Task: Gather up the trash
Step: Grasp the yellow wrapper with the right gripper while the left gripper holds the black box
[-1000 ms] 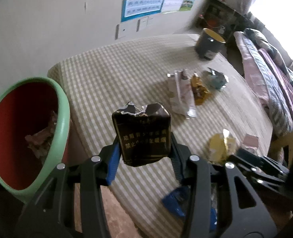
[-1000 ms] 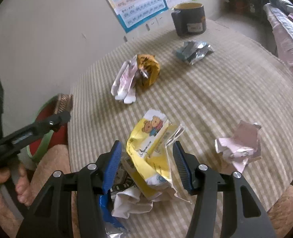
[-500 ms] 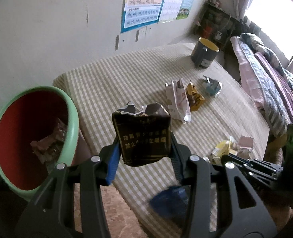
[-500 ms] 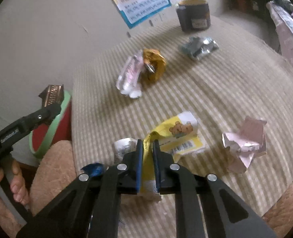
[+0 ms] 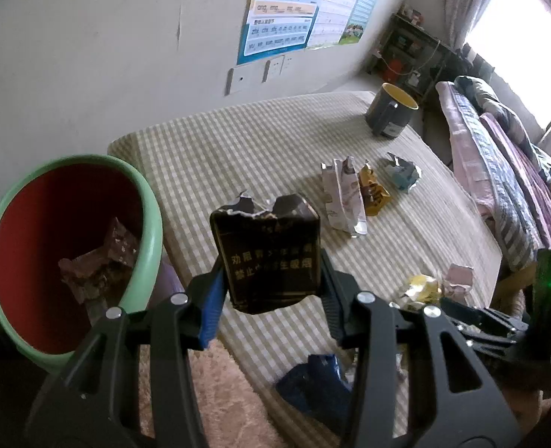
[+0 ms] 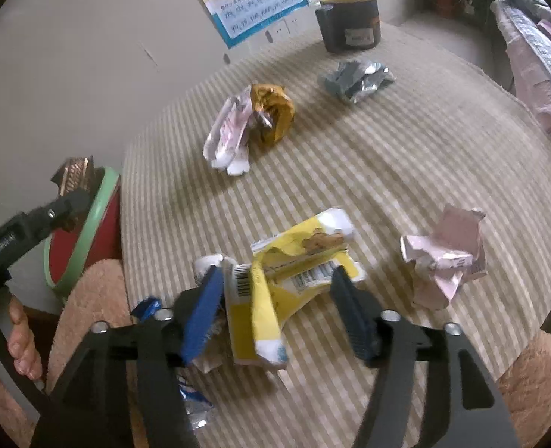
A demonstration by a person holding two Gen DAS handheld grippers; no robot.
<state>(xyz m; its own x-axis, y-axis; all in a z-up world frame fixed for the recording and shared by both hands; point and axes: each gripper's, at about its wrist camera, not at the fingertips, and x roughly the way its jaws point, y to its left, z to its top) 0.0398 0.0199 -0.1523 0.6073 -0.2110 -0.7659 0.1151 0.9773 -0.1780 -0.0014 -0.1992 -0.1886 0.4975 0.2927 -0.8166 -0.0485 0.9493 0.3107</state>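
Left gripper (image 5: 270,286) clamped on torn dark carton (image 5: 268,255), beside green-rimmed bin (image 5: 152,224); right gripper (image 6: 277,308) spread wide around yellow wrapper (image 6: 294,280) on checked table (image 6: 387,171).

Between the left gripper (image 5: 270,291)'s fingers sits a torn pack (image 5: 268,257); the bin (image 5: 141,246) stands to its left. Wrappers (image 5: 354,198) lie ahead on the table (image 5: 238,149), with a mug (image 5: 389,115) beyond them.

Home bedroom: bed (image 5: 507,171), wall chart (image 5: 286,11)
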